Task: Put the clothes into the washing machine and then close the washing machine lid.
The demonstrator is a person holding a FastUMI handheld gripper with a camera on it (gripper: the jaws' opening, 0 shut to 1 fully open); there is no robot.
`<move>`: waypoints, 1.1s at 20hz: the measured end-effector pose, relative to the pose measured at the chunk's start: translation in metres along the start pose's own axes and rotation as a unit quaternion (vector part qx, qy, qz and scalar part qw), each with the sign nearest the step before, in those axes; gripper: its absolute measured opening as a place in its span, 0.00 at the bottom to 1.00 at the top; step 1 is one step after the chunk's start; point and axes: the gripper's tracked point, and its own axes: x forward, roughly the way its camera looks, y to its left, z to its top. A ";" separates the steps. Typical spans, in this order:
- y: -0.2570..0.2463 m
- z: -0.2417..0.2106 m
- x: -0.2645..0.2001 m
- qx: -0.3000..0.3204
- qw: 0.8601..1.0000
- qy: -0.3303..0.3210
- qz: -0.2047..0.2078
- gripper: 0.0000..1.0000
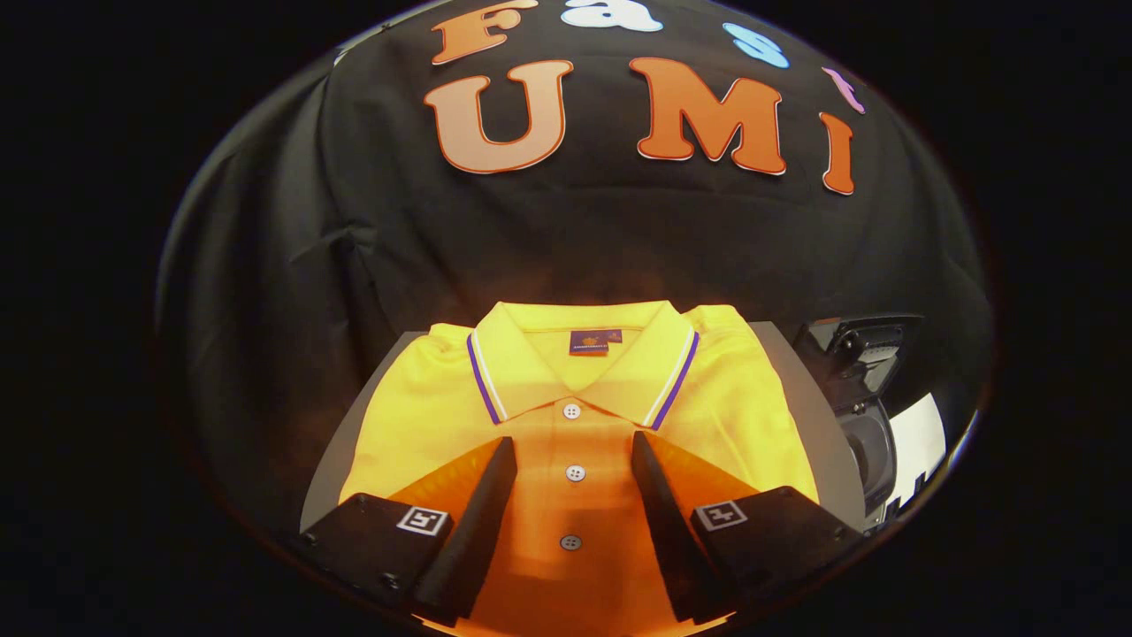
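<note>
Jaws [573, 460] spread wide, we are hovering over the folded yellow polo shirt [566, 398] lying between and ahead of them on the tabletop [796, 372]; soft, light, floppy, best pinched through its folded layers.

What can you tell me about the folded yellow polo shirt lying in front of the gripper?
The folded yellow polo shirt lies flat, front up, on a grey tabletop. It looks like knit cotton. Its collar is edged with white and purple stripes, a small dark label sits inside the neck, and three pale buttons run down the placket. The open gripper hangs over it, a finger on each side of the placket; whether they touch the cloth is unclear.
</note>
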 end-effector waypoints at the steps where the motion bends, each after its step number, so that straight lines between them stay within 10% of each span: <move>1: 0.001 0.000 0.000 0.000 1.000 0.003 0.004 0.84; 4: 0.002 -0.003 0.003 0.002 1.000 0.009 0.006 0.49; 7: 0.005 -0.003 0.001 -0.004 1.000 0.018 0.006 0.35; 22: 0.006 -0.005 0.001 -0.015 0.999 0.046 0.022 0.11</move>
